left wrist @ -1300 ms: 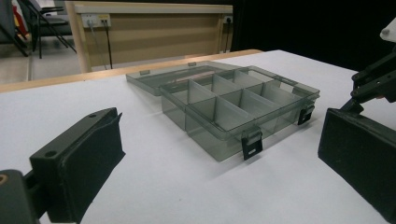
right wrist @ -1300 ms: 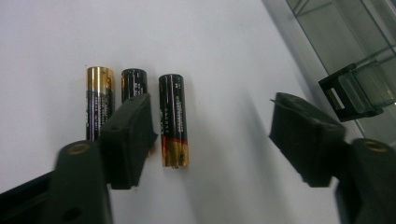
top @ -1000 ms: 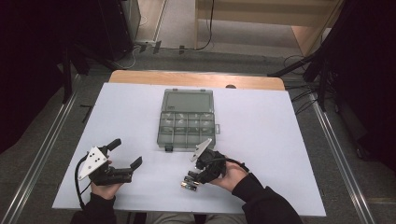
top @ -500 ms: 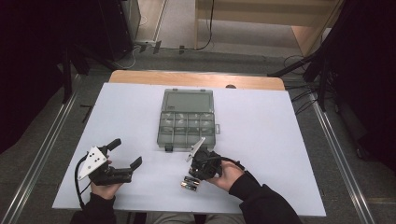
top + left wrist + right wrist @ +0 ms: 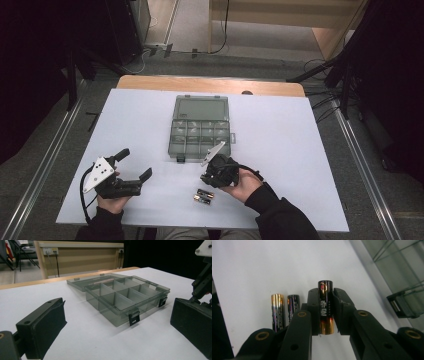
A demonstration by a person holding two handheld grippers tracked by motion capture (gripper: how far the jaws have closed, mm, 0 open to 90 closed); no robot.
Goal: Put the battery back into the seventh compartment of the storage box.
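Note:
A clear grey compartment box (image 5: 200, 134) stands mid-table, its lid lying open at the back; it also appears in the left gripper view (image 5: 130, 293). My right gripper (image 5: 206, 180) hovers just in front of the box, low over the table. In its own view this gripper (image 5: 326, 293) is shut on a black-and-gold battery (image 5: 325, 312), held lengthwise between the jaws. Two more batteries (image 5: 284, 311) lie side by side on the white table beneath it, also seen from above (image 5: 204, 197). My left gripper (image 5: 134, 164) is open and holds nothing, at the front left; its jaws (image 5: 117, 307) frame the box.
The white table (image 5: 300, 150) has bare room left and right of the box. The box's front latches (image 5: 133, 318) hang open. The other hand's gripper (image 5: 203, 277) shows at the right edge of the left gripper view. Dark floor and cables surround the table.
My right gripper has shifted slightly to the left over the batteries. The left gripper and the box have not moved.

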